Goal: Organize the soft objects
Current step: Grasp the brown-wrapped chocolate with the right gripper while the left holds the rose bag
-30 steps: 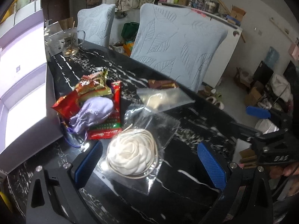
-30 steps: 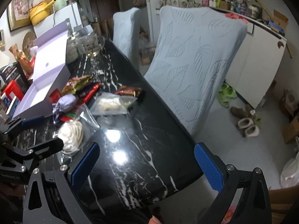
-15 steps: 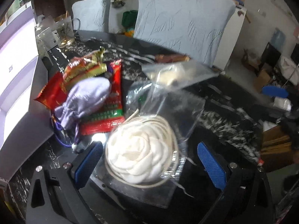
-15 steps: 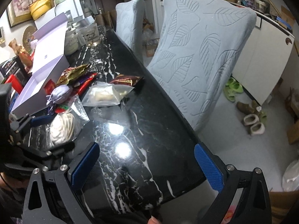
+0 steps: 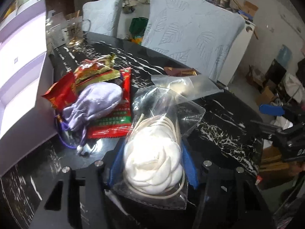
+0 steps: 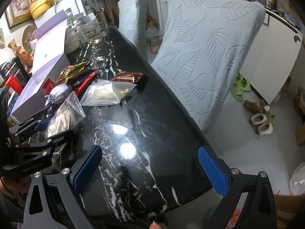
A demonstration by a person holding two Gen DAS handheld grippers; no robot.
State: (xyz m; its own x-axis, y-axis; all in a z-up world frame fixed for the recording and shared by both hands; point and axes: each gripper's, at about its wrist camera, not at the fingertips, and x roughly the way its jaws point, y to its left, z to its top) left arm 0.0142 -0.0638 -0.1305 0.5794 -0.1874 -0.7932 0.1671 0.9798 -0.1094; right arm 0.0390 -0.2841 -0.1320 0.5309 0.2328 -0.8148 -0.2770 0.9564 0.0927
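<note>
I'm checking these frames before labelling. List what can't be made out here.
- Open lilac box, left wrist view: interior washed out by glare, left part cut off by the edge.
- Red snack packets: print too small; lilac pouch covers them.
- Left gripper: the bagged white flower hides its blue pads.

The black marble-patterned surface [image 5: 225, 131] carries a cluster of items at its left part; the clear plastic bag holding a white coiled fabric rosette [image 5: 152, 160] sits nearest, between the pads of the left hand-held gripper [image 5: 152, 164]; the lilac drawstring cloth pouch [image 5: 95, 103] lies to its left, on top of the red foil snack packets [image 5: 114, 118]; the open lilac cardboard box [image 5: 21, 87] stands further left; a second clear zip bag with pale contents [image 6: 106, 93] lies behind the rosette bag; a brown foil wrapper [image 6: 127, 77] lies behind that, near the far edge; two pale-blue leaf-embossed chair covers [image 6: 207, 45] stand beyond the edge; the right hand-held gripper [image 6: 150, 169] hangs over the bare right part.
</note>
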